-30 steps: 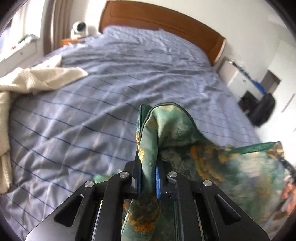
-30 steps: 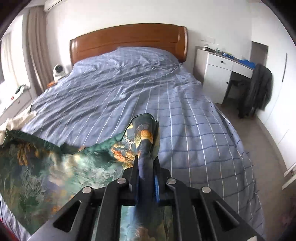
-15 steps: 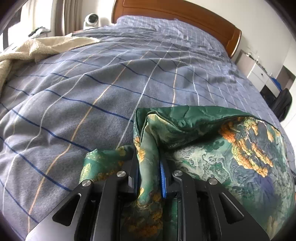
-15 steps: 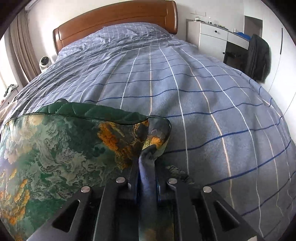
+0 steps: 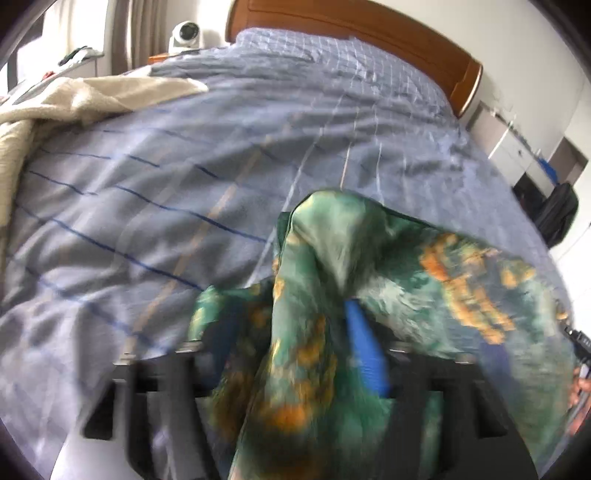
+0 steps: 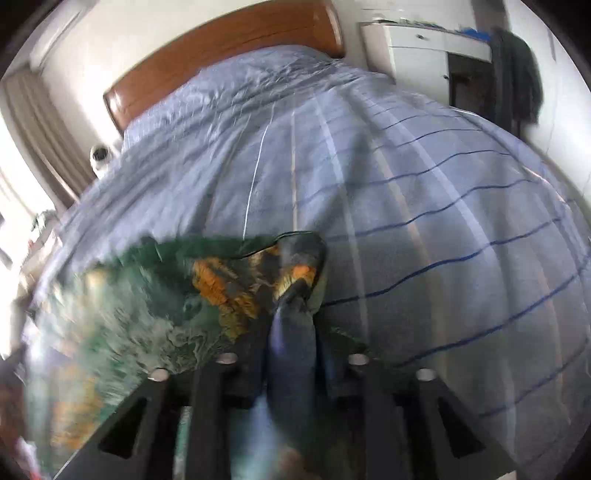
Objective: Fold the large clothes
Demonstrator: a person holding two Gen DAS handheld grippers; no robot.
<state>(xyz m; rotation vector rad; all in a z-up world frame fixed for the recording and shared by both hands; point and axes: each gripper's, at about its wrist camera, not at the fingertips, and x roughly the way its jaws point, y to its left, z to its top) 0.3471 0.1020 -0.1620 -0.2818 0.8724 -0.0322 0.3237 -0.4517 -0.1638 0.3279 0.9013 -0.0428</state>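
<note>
A green satin garment with orange and pale print (image 5: 424, 280) lies on the blue checked bed, spread between my two grippers. My left gripper (image 5: 295, 332) has its jaws apart, and the cloth's corner drapes loosely between them beside the blue pad (image 5: 365, 354). The frame is blurred by motion. My right gripper (image 6: 291, 325) is shut on the garment's other corner (image 6: 295, 273), low over the bed. The cloth (image 6: 147, 317) stretches left from it.
A cream blanket (image 5: 74, 99) lies on the bed's left side. The wooden headboard (image 5: 362, 33) stands at the far end. A white camera (image 5: 186, 33) sits by the curtain. A white desk (image 6: 424, 51) and dark jacket (image 6: 517, 70) stand right of the bed.
Both grippers lowered the garment's folded edge onto the bed. The left jaws have spread apart around the cloth. The right gripper still pinches its corner.
</note>
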